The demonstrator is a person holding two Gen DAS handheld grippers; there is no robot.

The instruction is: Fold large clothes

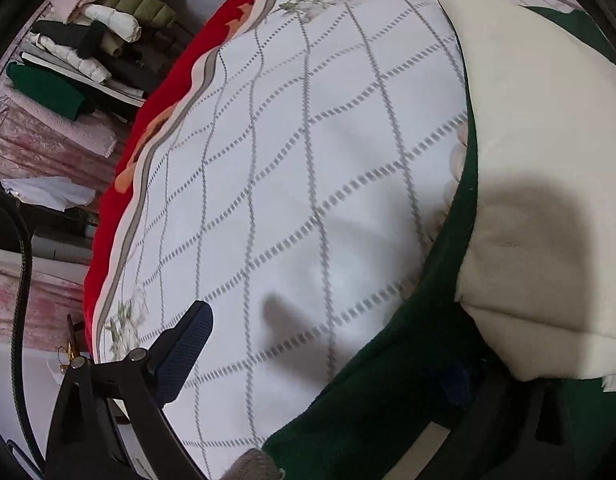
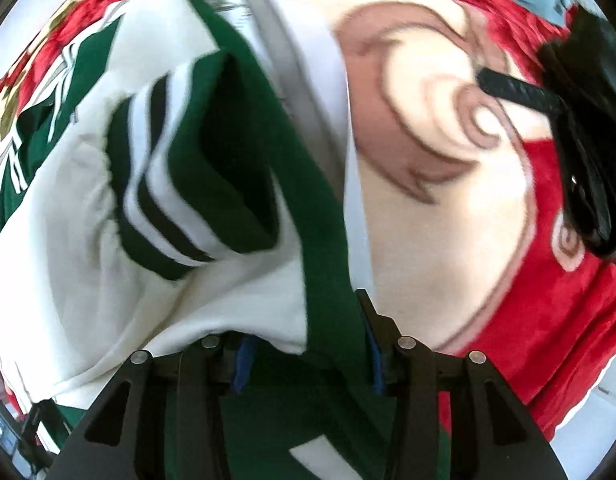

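The green-and-cream jacket (image 2: 120, 184) lies on the bed, a thick green fold bunched between the right gripper (image 2: 308, 360), whose fingers clamp it. The left gripper (image 1: 327, 364) gapes wide and empty, jacket hem at its right finger. Lifting one-handed could drag the folds askew across the checked sheet (image 1: 288, 140).

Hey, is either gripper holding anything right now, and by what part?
The right gripper pinches the green-and-white jacket by a green edge band. The left gripper is wide open, holding nothing.
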